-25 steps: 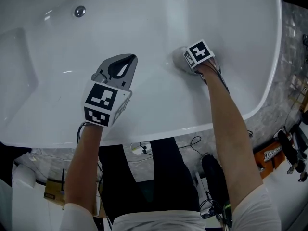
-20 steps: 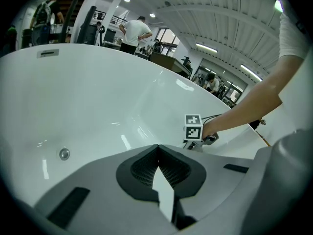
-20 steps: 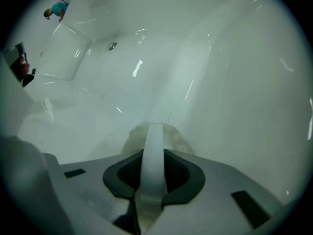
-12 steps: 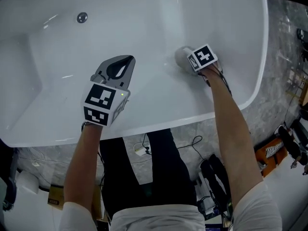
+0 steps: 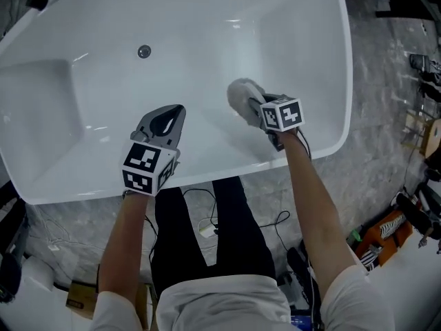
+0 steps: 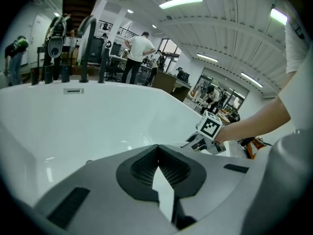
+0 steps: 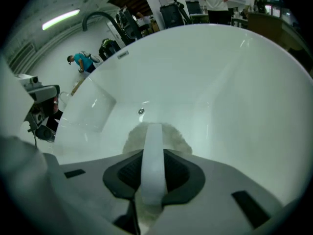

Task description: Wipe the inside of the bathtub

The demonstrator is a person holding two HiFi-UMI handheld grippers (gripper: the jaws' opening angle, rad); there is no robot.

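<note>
The white bathtub (image 5: 207, 165) fills the upper head view, its drain (image 5: 144, 51) toward the far left. My right gripper (image 5: 256, 106) is shut on the white handle (image 7: 153, 156) of a fluffy white cleaning pad (image 5: 240, 94). The pad presses on the tub's inner wall near the right end. The pad (image 7: 171, 137) and the drain (image 7: 141, 111) both show past the jaws in the right gripper view. My left gripper (image 5: 180, 109) hovers over the near inner wall, shut with nothing in it. Its jaws (image 6: 158, 150) point at the tub wall (image 6: 98, 111).
The person stands against the tub's near rim in black trousers (image 5: 172, 240). Cables (image 5: 207, 229) lie on the marbled floor, and an orange-black tool (image 5: 386, 232) lies at the right. A tall faucet (image 7: 100, 17) rises at the tub's far end. People (image 6: 138, 50) stand in the workshop beyond.
The right gripper has drawn the pad leftward along the tub wall, closer to the left gripper. The head view has pulled back, showing more floor. The left gripper has barely moved.
</note>
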